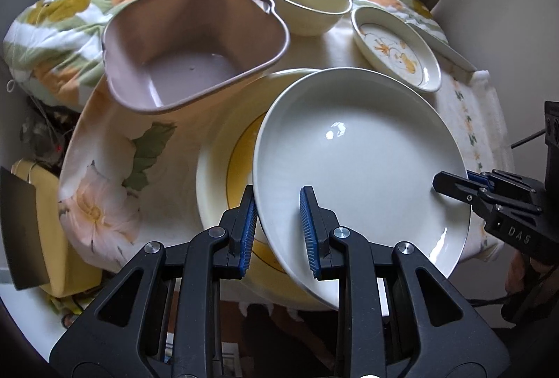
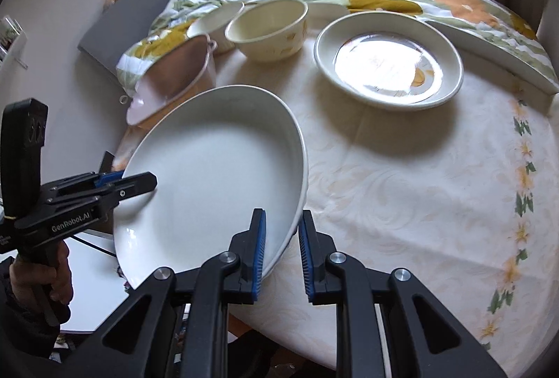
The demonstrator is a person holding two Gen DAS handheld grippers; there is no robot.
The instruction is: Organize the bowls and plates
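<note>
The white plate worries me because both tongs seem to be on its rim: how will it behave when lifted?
The white plate is probably rigid, so it should not flex between the left tongs and right tongs. Its glossy glaze shows highlights, so it may slip on the pads. It looks ceramic, likely heavy and breakable, and it hangs tilted above the yellow-banded plate.
</note>
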